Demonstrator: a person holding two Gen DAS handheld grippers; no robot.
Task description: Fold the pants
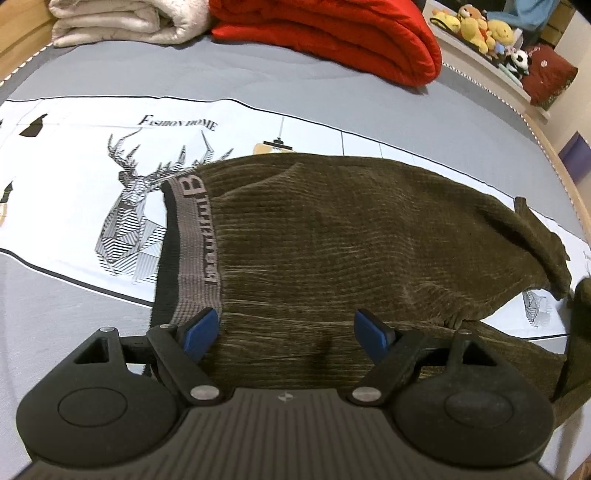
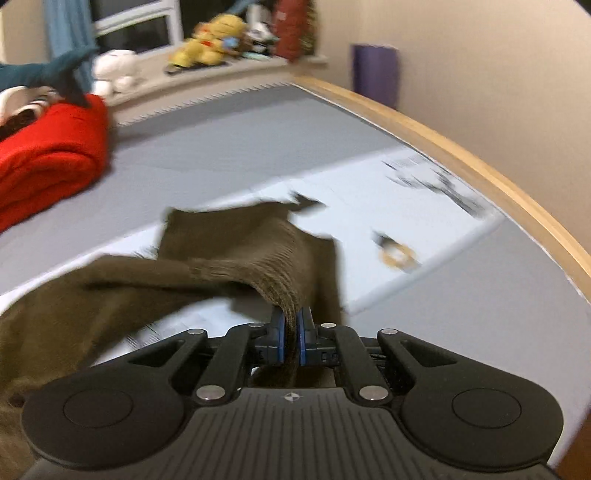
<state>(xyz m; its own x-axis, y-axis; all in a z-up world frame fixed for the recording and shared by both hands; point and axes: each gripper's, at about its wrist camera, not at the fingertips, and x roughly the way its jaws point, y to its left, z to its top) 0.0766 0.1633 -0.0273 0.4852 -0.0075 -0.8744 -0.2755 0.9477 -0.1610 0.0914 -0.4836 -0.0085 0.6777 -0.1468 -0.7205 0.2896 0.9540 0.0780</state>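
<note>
Olive-brown corduroy pants (image 1: 332, 236) lie on the bed, with the grey lettered waistband (image 1: 195, 236) at their left end. My left gripper (image 1: 286, 328) is open and empty, its blue fingertips (image 1: 201, 326) spread just above the near edge of the pants beside the waistband. My right gripper (image 2: 290, 332) is shut on a fold of the pants leg (image 2: 258, 254) and holds it lifted off the bed; the cloth drapes away to the left. The right wrist view is blurred by motion.
The bed has a grey cover (image 1: 258, 85) with a white printed panel showing a deer (image 1: 133, 206). A red folded quilt (image 1: 332, 33) and a white folded blanket (image 1: 122, 22) lie at the far end. Plush toys (image 1: 480, 26) sit on a ledge. A wooden bed rail (image 2: 461, 147) runs along the right.
</note>
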